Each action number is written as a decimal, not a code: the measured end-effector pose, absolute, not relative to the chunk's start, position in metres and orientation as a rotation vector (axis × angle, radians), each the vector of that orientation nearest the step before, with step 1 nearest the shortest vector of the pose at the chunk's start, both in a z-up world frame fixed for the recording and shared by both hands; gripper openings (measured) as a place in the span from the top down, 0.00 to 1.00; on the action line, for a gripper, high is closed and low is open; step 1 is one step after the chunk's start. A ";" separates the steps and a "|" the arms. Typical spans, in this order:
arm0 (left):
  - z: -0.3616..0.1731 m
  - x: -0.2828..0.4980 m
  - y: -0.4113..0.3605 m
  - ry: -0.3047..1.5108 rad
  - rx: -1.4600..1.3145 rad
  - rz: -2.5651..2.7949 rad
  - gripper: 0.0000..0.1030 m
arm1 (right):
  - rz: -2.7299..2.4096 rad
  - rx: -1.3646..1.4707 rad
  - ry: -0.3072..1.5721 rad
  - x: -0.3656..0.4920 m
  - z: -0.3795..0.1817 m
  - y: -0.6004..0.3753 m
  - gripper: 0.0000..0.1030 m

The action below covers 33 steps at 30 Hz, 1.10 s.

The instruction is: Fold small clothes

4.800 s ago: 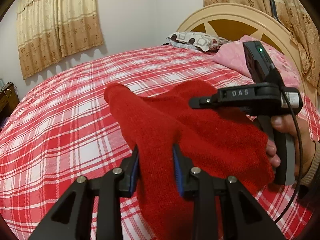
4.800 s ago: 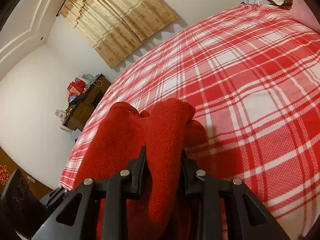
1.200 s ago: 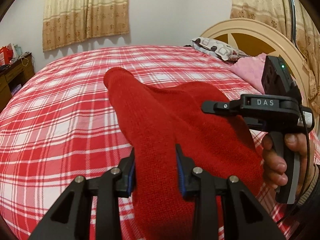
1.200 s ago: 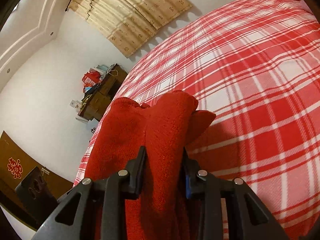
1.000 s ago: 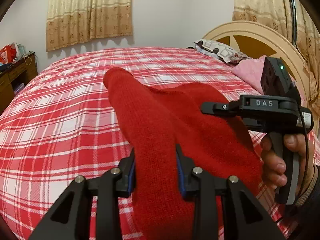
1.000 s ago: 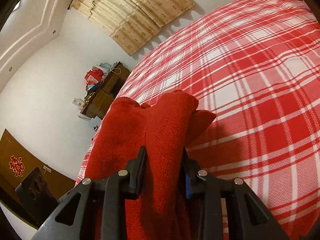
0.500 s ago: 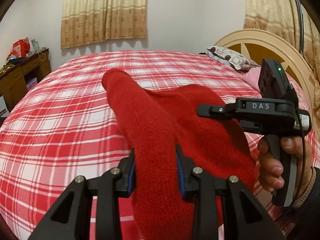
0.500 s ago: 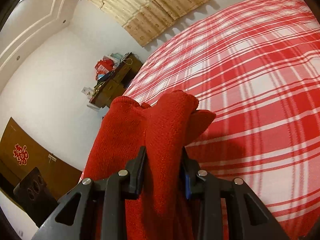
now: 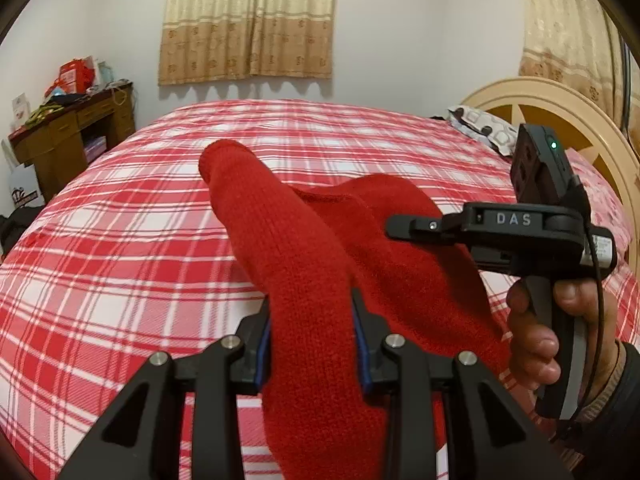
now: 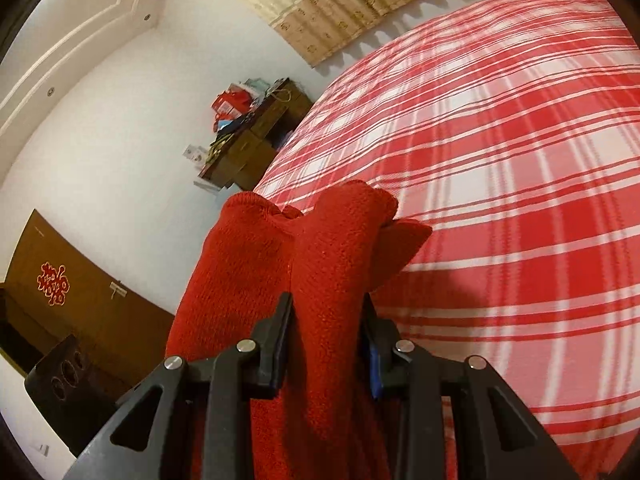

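Wooden desk (image 9: pixel 76 136) cluttered with boxes stands far left against wall. Red-and-white plaid bedspread (image 9: pixel 120 240) covers bed. Left gripper (image 9: pixel 312 336) clamps thick fold of red knit garment (image 9: pixel 280 240), fabric filling gap between blue-padded jaws. Garment held above bedspread, stretching rightward to right gripper (image 10: pixel 326 334), likewise clamped on bunched fold. Right hand (image 9: pixel 560 328) grips black handle. Patterned pillow (image 9: pixel 480 128) lies by cream headboard (image 9: pixel 560 112), far right.
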<state>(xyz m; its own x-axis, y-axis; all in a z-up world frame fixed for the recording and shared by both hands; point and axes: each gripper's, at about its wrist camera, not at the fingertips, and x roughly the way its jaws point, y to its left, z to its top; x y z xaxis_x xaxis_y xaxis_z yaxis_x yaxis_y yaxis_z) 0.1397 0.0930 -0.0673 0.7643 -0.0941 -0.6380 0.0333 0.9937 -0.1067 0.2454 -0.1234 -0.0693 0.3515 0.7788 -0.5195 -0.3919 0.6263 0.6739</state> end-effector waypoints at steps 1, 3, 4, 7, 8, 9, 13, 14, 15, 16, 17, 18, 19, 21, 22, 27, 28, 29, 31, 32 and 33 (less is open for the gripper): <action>-0.067 0.137 0.097 0.697 -0.093 -0.061 0.67 | 0.805 0.477 0.936 0.245 -0.070 -0.117 0.69; -0.067 0.134 0.103 0.696 -0.094 -0.050 0.67 | 0.817 0.470 0.944 0.243 -0.071 -0.107 0.69; -0.067 0.132 0.106 0.696 -0.096 -0.044 0.67 | 0.825 0.465 0.947 0.241 -0.072 -0.101 0.69; -0.068 0.125 0.116 0.698 -0.101 -0.026 0.67 | 0.849 0.452 0.959 0.238 -0.072 -0.083 0.69; -0.069 0.123 0.120 0.697 -0.103 -0.019 0.67 | 0.855 0.449 0.962 0.238 -0.072 -0.079 0.69; -0.069 0.121 0.122 0.697 -0.103 -0.015 0.67 | 0.860 0.448 0.965 0.238 -0.071 -0.075 0.69; -0.070 0.117 0.137 0.701 -0.115 0.005 0.67 | 0.883 0.443 0.981 0.238 -0.074 -0.058 0.69; -0.071 0.116 0.140 0.702 -0.120 0.011 0.67 | 0.888 0.439 0.985 0.238 -0.074 -0.053 0.69; -0.072 0.114 0.142 0.703 -0.123 0.016 0.67 | 0.893 0.435 0.989 0.237 -0.075 -0.048 0.69; -0.072 0.113 0.146 0.705 -0.127 0.021 0.67 | 0.896 0.434 0.993 0.237 -0.076 -0.045 0.69; -0.073 0.112 0.148 0.706 -0.129 0.023 0.67 | 0.901 0.432 0.998 0.235 -0.077 -0.042 0.69; -0.075 0.111 0.151 0.707 -0.133 0.029 0.67 | 0.904 0.432 1.002 0.235 -0.078 -0.038 0.69; -0.076 0.110 0.154 0.709 -0.135 0.033 0.67 | 0.907 0.434 1.007 0.235 -0.079 -0.034 0.69; -0.079 0.109 0.158 0.713 -0.135 0.040 0.67 | 0.913 0.444 1.019 0.235 -0.081 -0.028 0.69; -0.080 0.109 0.159 0.716 -0.136 0.042 0.67 | 0.915 0.446 1.024 0.235 -0.083 -0.024 0.69; -0.090 0.105 0.170 0.740 -0.144 0.058 0.67 | 0.924 0.439 1.047 0.234 -0.090 -0.007 0.70; -0.091 0.104 0.173 0.741 -0.147 0.061 0.67 | 0.928 0.440 1.052 0.234 -0.092 -0.004 0.70; -0.092 0.103 0.175 0.742 -0.149 0.065 0.67 | 0.938 0.443 1.060 0.234 -0.093 -0.001 0.70; -0.092 0.101 0.178 0.740 -0.147 0.070 0.67 | 0.953 0.445 1.067 0.233 -0.094 0.005 0.70; -0.093 0.100 0.181 0.741 -0.147 0.075 0.67 | 0.956 0.433 1.067 0.233 -0.093 0.010 0.70; -0.094 0.100 0.182 0.744 -0.148 0.077 0.67 | 0.958 0.426 1.068 0.233 -0.093 0.013 0.70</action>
